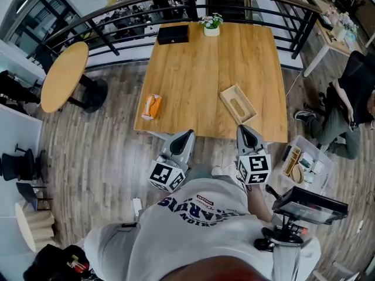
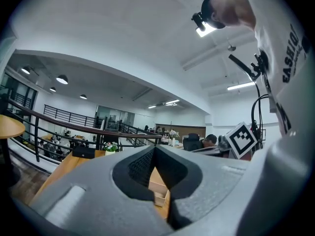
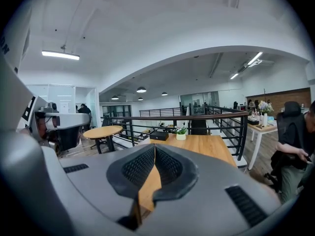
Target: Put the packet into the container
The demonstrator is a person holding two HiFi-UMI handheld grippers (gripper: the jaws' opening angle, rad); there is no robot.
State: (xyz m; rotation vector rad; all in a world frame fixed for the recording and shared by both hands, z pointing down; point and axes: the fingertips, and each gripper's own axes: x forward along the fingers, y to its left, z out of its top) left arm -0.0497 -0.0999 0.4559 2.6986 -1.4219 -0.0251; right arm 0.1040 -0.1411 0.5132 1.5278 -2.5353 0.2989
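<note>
Packet [image 1: 152, 106]: orange, lying flat on wooden surface [image 1: 193, 81], left part, close to near edge; nothing touching it.

Container [image 1: 238, 103]: shallow open-top wooden box, right part of same surface, set at an angle, well apart from packet.

Left gripper [image 1: 185, 134]: grey, marker cube at rear. Tip at near edge of surface, between packet & container, nearer packet. Jaws fully together, pads meeting at tip, nothing held.

Right gripper [image 1: 244, 129]: grey, marker cube at rear. Tip at near edge of surface, just short of container. Jaws closed tip to tip, nothing gripped.

Misc.: black box [image 1: 173, 34] & small potted plant [image 1: 211, 25] at far edge of surface; black railing [image 1: 117, 10] behind; round table [image 1: 63, 75] on floor to left; seated person [image 1: 351, 104] at right; clear bin [image 1: 304, 163] w/ assorted items on floor near right gripper.
</note>
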